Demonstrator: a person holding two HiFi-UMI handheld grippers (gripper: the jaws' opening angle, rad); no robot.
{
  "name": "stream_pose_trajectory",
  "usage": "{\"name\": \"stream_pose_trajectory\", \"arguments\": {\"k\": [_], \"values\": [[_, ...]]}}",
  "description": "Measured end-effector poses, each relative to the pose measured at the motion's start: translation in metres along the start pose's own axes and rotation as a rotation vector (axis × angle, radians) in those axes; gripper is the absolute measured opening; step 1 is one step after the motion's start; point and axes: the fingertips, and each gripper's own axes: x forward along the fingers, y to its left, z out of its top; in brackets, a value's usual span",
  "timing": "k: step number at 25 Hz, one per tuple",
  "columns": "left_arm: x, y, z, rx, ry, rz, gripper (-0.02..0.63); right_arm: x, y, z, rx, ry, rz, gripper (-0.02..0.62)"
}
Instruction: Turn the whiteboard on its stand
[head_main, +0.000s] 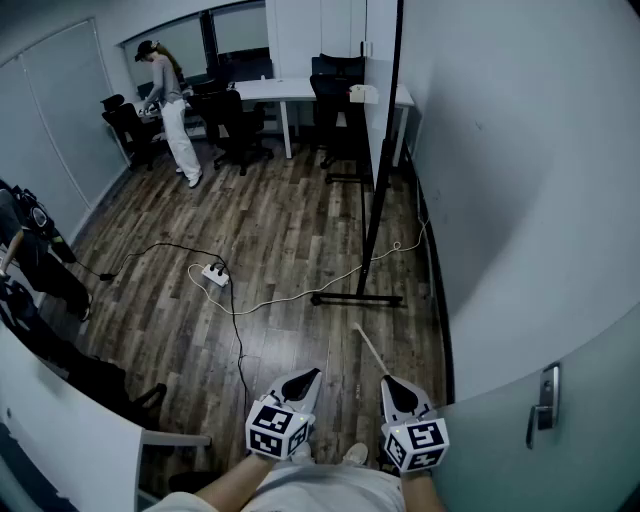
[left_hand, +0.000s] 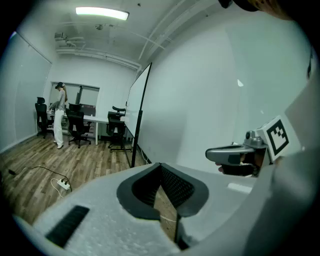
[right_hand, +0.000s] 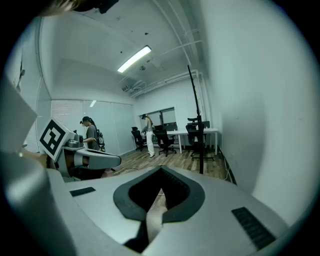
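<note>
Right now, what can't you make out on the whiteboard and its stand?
- Whiteboard face: edge-on in head view, oblique and small in left gripper view; any writing unreadable.
- Its top: cut off by head view's upper edge.
- Pivot or lock on the stand: too small in every view.

A white power strip (head_main: 213, 272) lies on the wood floor (head_main: 280, 215), cables (head_main: 300, 290) trailing.

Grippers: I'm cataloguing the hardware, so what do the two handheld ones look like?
The left gripper and right gripper are pale grey wedges tapering to a point, lined with black ribbed pads. Each carries a white cube printed with black square markers. No cables show.
</note>
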Motion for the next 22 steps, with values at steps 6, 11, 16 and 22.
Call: {"name": "stream_pose_trajectory", "arguments": {"k": [6, 11, 16, 22], "values": [[-0.004, 0.01, 0.001, 0.003, -0.009, -0.002, 0.011, 0.007, 0.008, -0.001, 0.001, 0.002, -0.001, 0.005], [-0.01, 0.025, 0.001, 0.01, -0.013, -0.013, 0.011, 0.015, 0.021, -0.004, 0.028, 0.002, -0.006, 0.005], [-0.017, 0.034, 0.004, 0.025, -0.013, -0.051, 0.011, 0.028, 0.038, 0.002, 0.082, -0.027, -0.015, 0.005], [-0.021, 0.047, -0.001, 0.035, 0.001, -0.088, 0.011, 0.04, 0.05, -0.003, 0.102, -0.027, -0.044, 0.005]]}}
